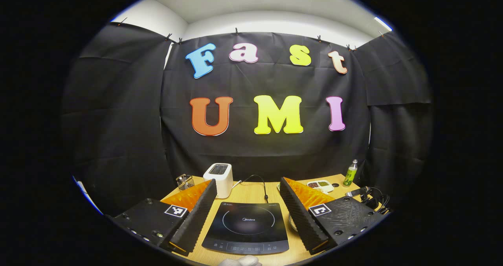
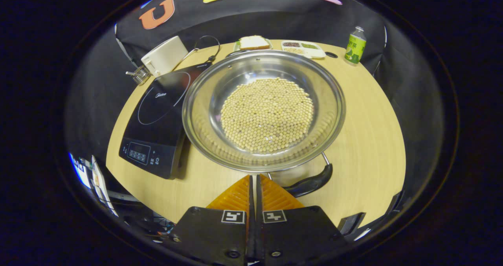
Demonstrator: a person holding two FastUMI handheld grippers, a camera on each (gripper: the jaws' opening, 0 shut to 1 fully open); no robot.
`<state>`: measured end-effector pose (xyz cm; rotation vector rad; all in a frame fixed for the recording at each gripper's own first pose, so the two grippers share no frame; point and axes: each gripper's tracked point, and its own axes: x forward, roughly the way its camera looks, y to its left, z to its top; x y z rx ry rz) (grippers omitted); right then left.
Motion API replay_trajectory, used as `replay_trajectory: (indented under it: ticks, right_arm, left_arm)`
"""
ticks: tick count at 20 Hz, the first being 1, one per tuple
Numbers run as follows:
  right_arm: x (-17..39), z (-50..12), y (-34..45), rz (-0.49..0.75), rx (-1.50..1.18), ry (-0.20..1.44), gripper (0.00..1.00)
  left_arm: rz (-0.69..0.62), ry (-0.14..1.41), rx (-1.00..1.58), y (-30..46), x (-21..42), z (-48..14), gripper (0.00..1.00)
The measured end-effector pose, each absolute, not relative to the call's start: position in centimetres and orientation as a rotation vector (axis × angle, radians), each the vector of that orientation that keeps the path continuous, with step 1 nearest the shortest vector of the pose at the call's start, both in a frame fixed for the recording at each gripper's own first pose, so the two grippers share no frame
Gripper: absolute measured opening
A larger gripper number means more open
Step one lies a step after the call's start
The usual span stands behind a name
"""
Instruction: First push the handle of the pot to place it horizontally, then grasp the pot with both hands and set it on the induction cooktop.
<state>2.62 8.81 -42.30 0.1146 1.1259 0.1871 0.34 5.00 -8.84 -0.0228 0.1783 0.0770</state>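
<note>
The left gripper (image 1: 248, 195) has its jaws spread wide above the cooktop (image 1: 246, 226). The right gripper (image 2: 255, 179) has its jaws pressed together, empty, just before the pot (image 2: 263, 109). The pot sits on the desk (image 2: 369, 132) at the cooktop's 3 o'clock, its handle (image 2: 310, 183) at the pot's 5 o'clock.

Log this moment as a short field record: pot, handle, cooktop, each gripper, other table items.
pot: steel, holds pale beans, on the table beside the cooktop, not on it
handle: dark, at the pot's near rim, close to the right gripper's tips
induction cooktop: bare, on the wooden table
left gripper: open, facing the cooktop
right gripper: shut, holding nothing
others: toaster, green bottle, divided tray, bread
</note>
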Motion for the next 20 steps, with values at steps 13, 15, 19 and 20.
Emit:
replay_trajectory:
  ticks: [13,15,19,20]
  right_arm:
    - [4.2,-43.3,1.9,0.113,0.062,1.134,0.00]
    - [4.7,-43.3,0.8,0.104,0.052,1.131,0.00]
    - [5.7,-43.5,-1.2,0.099,0.015,1.133,0.04]
    - [6.0,-43.4,-1.7,0.104,-0.001,1.133,0.00]
  left_arm:
    - [0.075,0.192,-0.009,3.7,1.3,-9.2,0.96]
    - [0.074,0.193,-0.007,3.3,1.5,-9.2,0.96]
    - [0.075,0.199,-0.006,2.6,1.8,-9.4,0.96]
    - [0.075,0.203,-0.004,2.4,1.8,-9.5,0.96]
